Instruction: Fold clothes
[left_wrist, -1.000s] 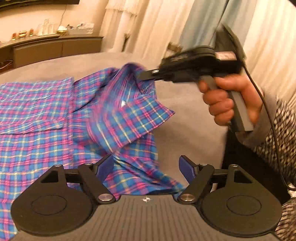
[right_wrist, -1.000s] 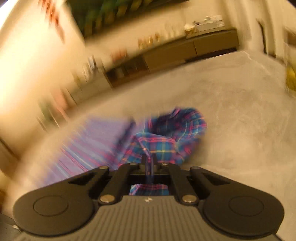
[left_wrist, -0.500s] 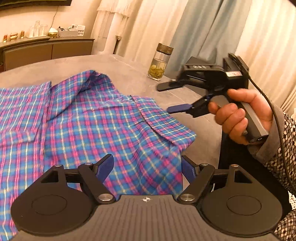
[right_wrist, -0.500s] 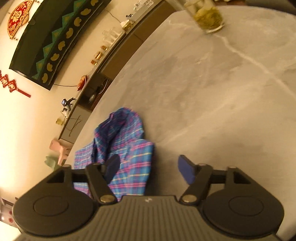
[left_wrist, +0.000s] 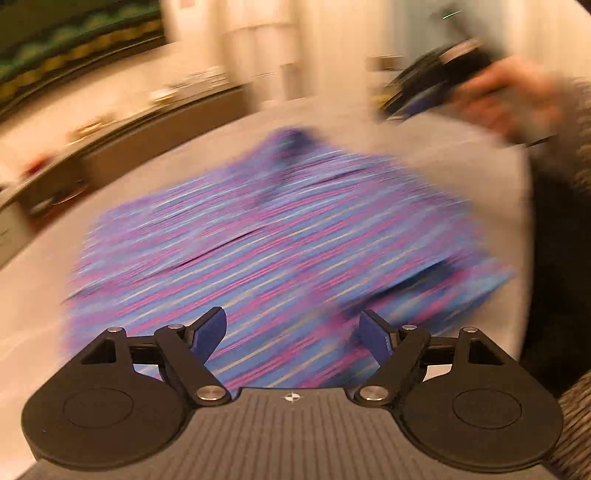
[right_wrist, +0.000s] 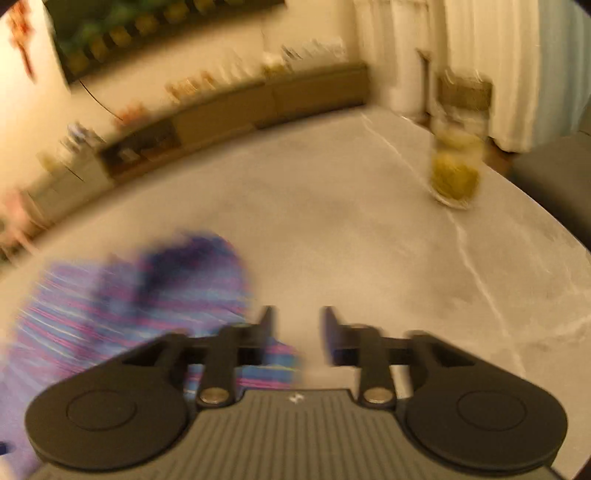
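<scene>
Shirt (left_wrist: 280, 236) flat on worktop (right_wrist: 351, 229), blurred. Left gripper (left_wrist: 293, 332) wide apart, empty. Right gripper (right_wrist: 295, 328) apart, just been closing, nothing between. Jar (right_wrist: 456, 162) far right.

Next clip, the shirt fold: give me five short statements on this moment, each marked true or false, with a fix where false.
1. The plaid shirt lies on the grey table. True.
2. The right gripper is clamped on shirt cloth. False: its fingers stand apart with nothing between them, having just been closing.
3. The left gripper is open above the shirt. True.
4. The glass jar stands on the shirt. False: it stands on bare table, apart from it.
5. A hand holds the right gripper. True.
</scene>
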